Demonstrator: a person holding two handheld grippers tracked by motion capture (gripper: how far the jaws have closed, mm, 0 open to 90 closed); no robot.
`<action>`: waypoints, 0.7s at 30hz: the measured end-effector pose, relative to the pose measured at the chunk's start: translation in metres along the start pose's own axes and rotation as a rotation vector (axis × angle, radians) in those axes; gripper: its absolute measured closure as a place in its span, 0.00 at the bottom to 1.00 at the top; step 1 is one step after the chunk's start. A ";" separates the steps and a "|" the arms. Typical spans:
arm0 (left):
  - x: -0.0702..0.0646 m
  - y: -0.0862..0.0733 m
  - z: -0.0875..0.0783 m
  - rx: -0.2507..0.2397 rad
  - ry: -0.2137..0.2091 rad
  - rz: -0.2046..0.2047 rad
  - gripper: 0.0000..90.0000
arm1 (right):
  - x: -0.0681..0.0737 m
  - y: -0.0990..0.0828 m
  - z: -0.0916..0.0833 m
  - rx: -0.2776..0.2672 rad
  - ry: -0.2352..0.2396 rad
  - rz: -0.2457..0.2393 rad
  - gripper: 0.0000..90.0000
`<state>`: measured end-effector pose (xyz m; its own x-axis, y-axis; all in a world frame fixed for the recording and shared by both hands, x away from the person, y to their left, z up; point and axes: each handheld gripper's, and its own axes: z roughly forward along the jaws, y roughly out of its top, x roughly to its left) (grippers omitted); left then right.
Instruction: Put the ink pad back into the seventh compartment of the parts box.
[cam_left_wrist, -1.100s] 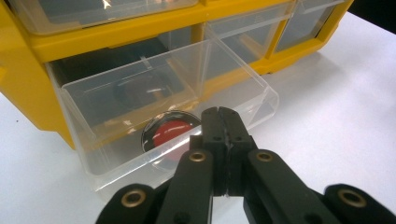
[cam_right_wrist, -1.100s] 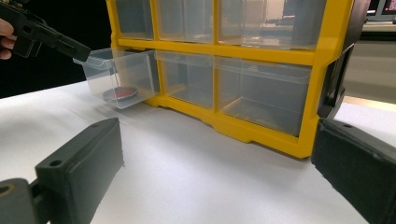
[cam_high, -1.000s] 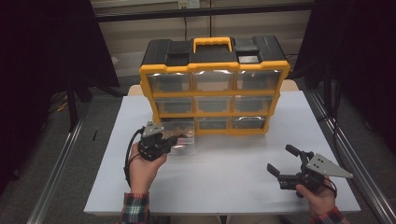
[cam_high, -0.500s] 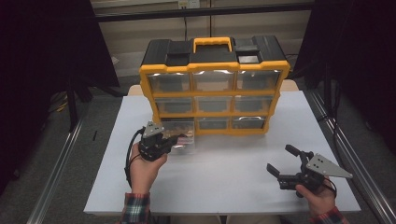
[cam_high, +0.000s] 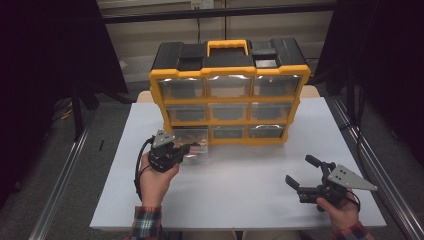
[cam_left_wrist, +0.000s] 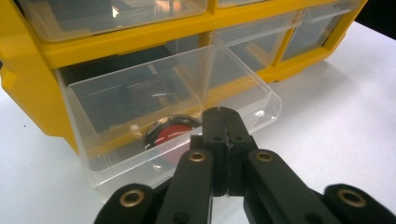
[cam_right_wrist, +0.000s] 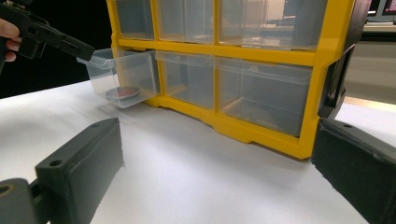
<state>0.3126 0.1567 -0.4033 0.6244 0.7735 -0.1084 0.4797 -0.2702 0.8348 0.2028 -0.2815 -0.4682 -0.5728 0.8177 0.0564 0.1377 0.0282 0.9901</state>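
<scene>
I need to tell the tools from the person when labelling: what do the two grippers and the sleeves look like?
Both are black two-jaw tools. The left gripper and right gripper each carry a grey three-cornered plate; brass-coloured pivots show on the left one, and a black cable trails from it. The sleeves are plaid.

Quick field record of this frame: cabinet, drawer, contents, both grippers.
cabinet: yellow drawer organiser with black top, standing on white table
drawer: clear drawer, bottom-left slot, pulled partway out
contents: round red disc in the drawer
left gripper: left gripper shut on the drawer's front lip
right gripper: right gripper open, holding nothing, apart from the cabinet at the table's right
</scene>
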 end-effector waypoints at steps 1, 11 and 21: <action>0.000 0.000 0.000 -0.003 0.002 -0.004 1.00 | 0.000 0.000 0.000 0.000 0.000 0.001 0.02; -0.001 0.000 0.002 -0.015 0.018 -0.005 1.00 | 0.000 0.000 0.000 -0.001 0.001 0.001 0.02; -0.002 -0.001 0.004 -0.034 0.025 -0.015 1.00 | 0.000 0.000 0.000 -0.002 0.002 0.000 0.02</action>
<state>0.3138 0.1532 -0.4060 0.6018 0.7913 -0.1079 0.4673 -0.2394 0.8511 0.2028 -0.2817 -0.4681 -0.5741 0.8169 0.0567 0.1360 0.0269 0.9903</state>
